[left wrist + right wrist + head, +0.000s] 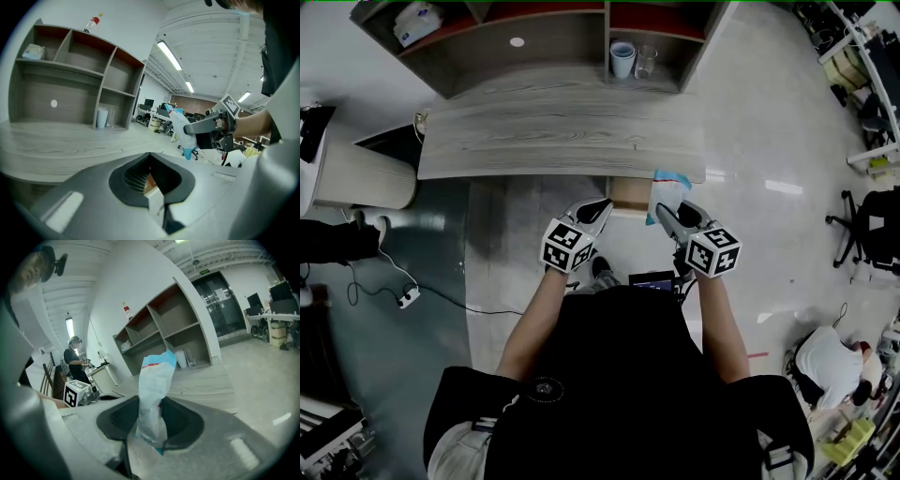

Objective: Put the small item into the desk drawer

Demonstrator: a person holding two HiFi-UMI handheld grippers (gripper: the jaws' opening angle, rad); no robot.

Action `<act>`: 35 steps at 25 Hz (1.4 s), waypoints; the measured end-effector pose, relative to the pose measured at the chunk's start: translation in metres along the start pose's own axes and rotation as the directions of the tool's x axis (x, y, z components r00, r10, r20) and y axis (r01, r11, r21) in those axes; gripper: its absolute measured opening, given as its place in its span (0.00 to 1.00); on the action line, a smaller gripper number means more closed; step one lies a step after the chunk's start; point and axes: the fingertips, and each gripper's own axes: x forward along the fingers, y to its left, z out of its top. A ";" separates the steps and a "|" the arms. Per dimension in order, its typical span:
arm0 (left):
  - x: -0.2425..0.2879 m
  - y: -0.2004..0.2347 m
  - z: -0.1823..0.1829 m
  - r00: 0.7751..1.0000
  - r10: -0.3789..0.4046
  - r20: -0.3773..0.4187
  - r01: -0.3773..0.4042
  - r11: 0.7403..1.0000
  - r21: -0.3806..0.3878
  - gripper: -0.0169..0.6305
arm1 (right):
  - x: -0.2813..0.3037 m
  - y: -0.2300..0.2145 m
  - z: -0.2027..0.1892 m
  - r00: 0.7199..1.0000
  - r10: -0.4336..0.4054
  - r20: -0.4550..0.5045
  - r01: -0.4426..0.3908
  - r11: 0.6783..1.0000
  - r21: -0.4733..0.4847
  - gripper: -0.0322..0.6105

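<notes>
A white packet with blue ends (667, 192) stands upright in my right gripper (664, 214), whose jaws are shut on its lower half (152, 404). It hangs just right of the tan desk drawer (628, 192), which is pulled out a little from under the grey wooden desk (544, 141). My left gripper (605, 204) is at the drawer's front left corner. In the left gripper view its jaws (152, 185) are nearly together around a tan and white sliver of the drawer's edge. That view also shows the packet (185, 133) to the right.
A shelf hutch (544, 47) stands on the desk's far side, holding a white cup (622, 58) and a glass (645, 61). A black office chair (862, 230) and a seated person (830, 361) are to the right. A power strip (408, 298) lies on the floor at left.
</notes>
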 end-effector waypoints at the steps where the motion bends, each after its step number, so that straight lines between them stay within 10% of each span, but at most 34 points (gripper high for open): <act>1: -0.001 0.001 -0.001 1.000 -0.004 0.000 0.004 1.000 -0.001 0.03 | 0.001 0.001 -0.001 1.000 -0.005 0.000 0.005 1.000 0.000 0.29; 35: 0.042 -0.003 -0.006 0.999 0.037 -0.038 -0.040 0.998 -0.057 0.03 | 0.013 -0.043 -0.006 0.988 0.068 -0.142 -0.079 0.994 -0.078 0.29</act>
